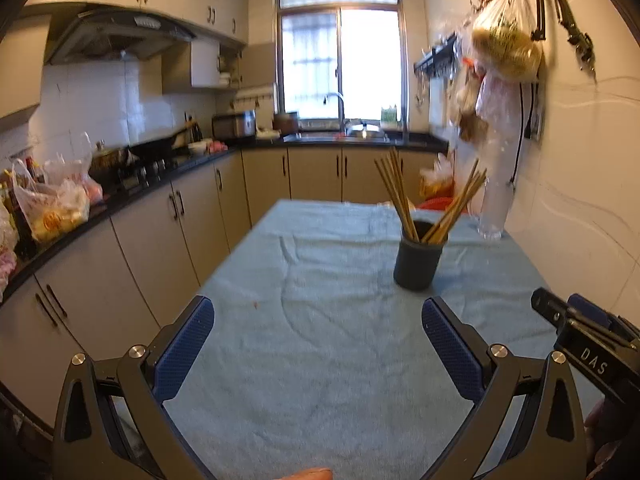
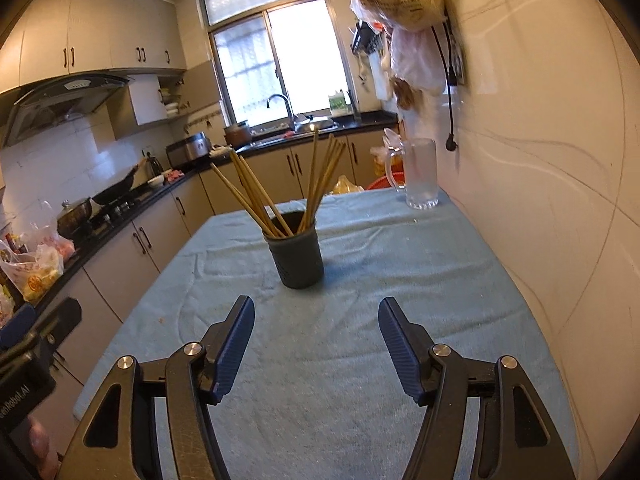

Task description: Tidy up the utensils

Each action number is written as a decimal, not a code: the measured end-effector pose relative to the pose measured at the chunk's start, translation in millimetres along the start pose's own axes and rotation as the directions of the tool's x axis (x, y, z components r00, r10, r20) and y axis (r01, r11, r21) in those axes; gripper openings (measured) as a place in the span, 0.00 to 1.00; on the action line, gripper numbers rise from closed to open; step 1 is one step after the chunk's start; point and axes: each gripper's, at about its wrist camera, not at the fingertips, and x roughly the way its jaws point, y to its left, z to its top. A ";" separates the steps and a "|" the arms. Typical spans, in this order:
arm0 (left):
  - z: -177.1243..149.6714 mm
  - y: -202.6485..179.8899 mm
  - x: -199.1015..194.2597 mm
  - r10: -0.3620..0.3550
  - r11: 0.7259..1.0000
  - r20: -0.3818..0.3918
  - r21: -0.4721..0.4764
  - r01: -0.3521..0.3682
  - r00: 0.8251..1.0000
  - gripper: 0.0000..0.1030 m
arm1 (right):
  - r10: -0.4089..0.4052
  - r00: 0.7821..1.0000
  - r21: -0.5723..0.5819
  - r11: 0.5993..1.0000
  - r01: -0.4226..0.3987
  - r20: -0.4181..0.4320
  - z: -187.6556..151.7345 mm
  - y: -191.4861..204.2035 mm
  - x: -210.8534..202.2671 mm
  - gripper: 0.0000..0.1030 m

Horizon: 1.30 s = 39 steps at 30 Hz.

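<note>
So the chopsticks (image 2: 276,196) are a bunch of plain tan sticks fanned into two clumps inside a dark round cup (image 2: 298,258), which sits mid-worktop (image 2: 440,264) on the light blue cloth (glass mug (image 2: 420,174) way back by the wall). Left gripper (image 1: 318,344) fingers spread wide, nothing between; right gripper (image 2: 316,350) fingers apart, empty too. Stick bottoms are hidden in the cup.
</note>
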 end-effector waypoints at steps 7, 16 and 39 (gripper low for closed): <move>-9.4 0.6 13.2 -0.002 1.000 -0.068 -0.002 0.002 0.998 1.00 | -0.016 1.000 0.013 1.000 0.017 -0.013 -4.1 -5.5 5.2 0.68; -15.0 -0.5 32.6 -0.015 1.000 -0.135 0.000 0.015 0.991 1.00 | -0.044 0.998 0.001 0.999 0.044 -0.044 -10.7 -7.9 20.4 0.68; -25.1 -2.1 74.2 -0.036 0.999 -0.234 -0.005 0.035 0.972 1.00 | -0.087 0.991 -0.017 0.996 0.086 -0.104 -17.7 -8.5 55.7 0.69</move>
